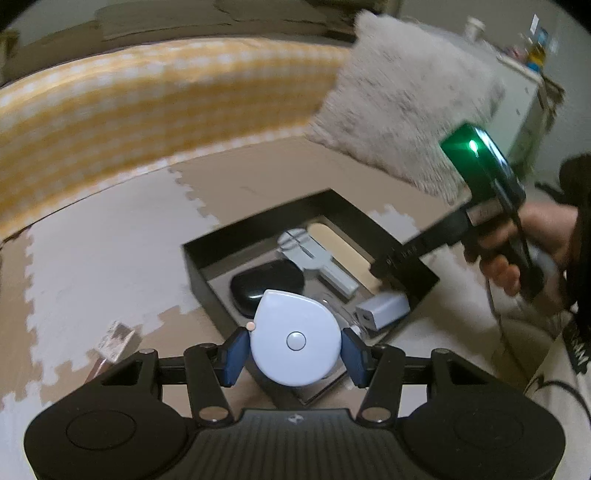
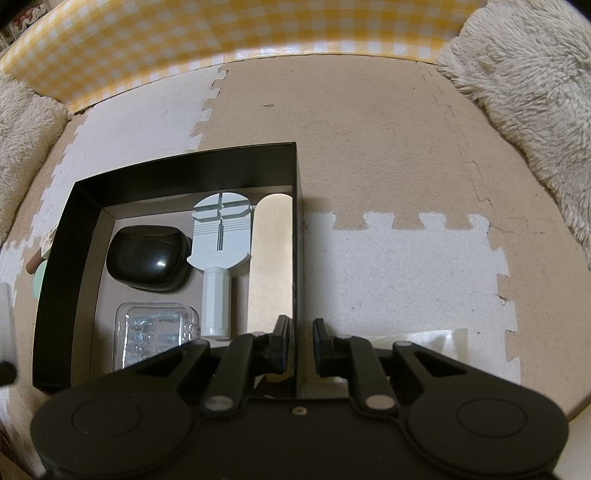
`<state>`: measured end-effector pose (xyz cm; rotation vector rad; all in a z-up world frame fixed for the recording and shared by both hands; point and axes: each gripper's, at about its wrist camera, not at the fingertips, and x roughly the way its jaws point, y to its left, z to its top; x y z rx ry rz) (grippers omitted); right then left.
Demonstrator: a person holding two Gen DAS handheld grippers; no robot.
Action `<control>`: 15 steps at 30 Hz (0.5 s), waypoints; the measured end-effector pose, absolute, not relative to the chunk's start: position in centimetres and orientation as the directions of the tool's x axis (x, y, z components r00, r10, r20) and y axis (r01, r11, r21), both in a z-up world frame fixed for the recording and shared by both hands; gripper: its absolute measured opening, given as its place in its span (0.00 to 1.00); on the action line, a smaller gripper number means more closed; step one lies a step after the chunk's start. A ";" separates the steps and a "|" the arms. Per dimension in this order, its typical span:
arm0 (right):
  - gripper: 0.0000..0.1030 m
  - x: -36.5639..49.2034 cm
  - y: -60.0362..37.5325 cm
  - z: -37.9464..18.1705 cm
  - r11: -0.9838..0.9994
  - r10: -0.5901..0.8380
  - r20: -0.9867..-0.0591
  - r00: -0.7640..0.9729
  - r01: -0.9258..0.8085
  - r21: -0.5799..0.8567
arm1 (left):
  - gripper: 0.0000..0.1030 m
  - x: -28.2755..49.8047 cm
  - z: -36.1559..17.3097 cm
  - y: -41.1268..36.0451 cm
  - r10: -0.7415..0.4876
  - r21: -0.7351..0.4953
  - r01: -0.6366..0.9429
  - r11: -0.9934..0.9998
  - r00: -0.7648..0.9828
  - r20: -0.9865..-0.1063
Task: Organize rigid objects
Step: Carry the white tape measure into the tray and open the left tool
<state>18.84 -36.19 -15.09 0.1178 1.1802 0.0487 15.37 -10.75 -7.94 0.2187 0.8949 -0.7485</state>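
My left gripper [image 1: 295, 345] is shut on a pale blue teardrop-shaped tape measure [image 1: 295, 338], held above the near corner of a black box [image 1: 207, 273]. The box holds a black oval case [image 1: 266, 286], a grey watch-link tool [image 1: 314, 262], a tan flat stick [image 1: 343, 251], a white adapter [image 1: 384, 310] and a clear plastic blister pack [image 2: 155, 332]. My right gripper [image 2: 298, 347] straddles the box's right wall [image 2: 295, 221], one finger inside and one outside, with a small gap to the wall; it also shows in the left wrist view [image 1: 388, 269].
The box sits on beige and white foam puzzle mats [image 2: 388, 166]. A yellow checkered wall [image 2: 221, 33] runs behind. Fluffy cream cushions [image 2: 535, 92] lie right and left. A small paper-wrapped item [image 1: 114, 339] lies left of the box.
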 end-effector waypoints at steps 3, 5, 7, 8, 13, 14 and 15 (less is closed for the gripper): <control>0.14 18.9 -36.2 -15.1 0.993 0.100 -0.919 0.380 0.024 0.118 | 0.53 15.6 -8.7 -11.7 -0.488 -0.114 0.686 0.719 0.381 -0.785; 0.14 18.8 -36.2 -15.1 0.993 0.100 -0.919 0.380 0.023 0.117 | 0.53 15.8 -8.9 -12.2 -0.484 -0.103 0.695 0.711 0.378 -0.789; 0.14 18.8 -36.2 -15.1 0.993 0.101 -0.919 0.380 0.024 0.119 | 0.53 16.0 -9.3 -12.8 -0.480 -0.094 0.704 0.703 0.374 -0.794; 0.14 18.8 -36.2 -15.1 0.992 0.103 -0.919 0.381 0.025 0.121 | 0.53 16.0 -9.5 -13.0 -0.475 -0.088 0.708 0.700 0.372 -0.797; 0.14 18.9 -36.2 -15.1 0.992 0.105 -0.919 0.381 0.024 0.124 | 0.54 15.9 -9.8 -13.2 -0.459 -0.074 0.719 0.691 0.358 -0.813; 0.14 18.9 -36.3 -15.1 0.992 0.106 -0.919 0.381 0.024 0.124 | 0.54 15.8 -9.8 -13.1 -0.461 -0.080 0.719 0.690 0.352 -0.815; 0.14 18.9 -36.2 -15.1 0.992 0.106 -0.919 0.381 0.024 0.124 | 0.59 15.8 -9.7 -13.1 -0.465 -0.089 0.718 0.690 0.345 -0.816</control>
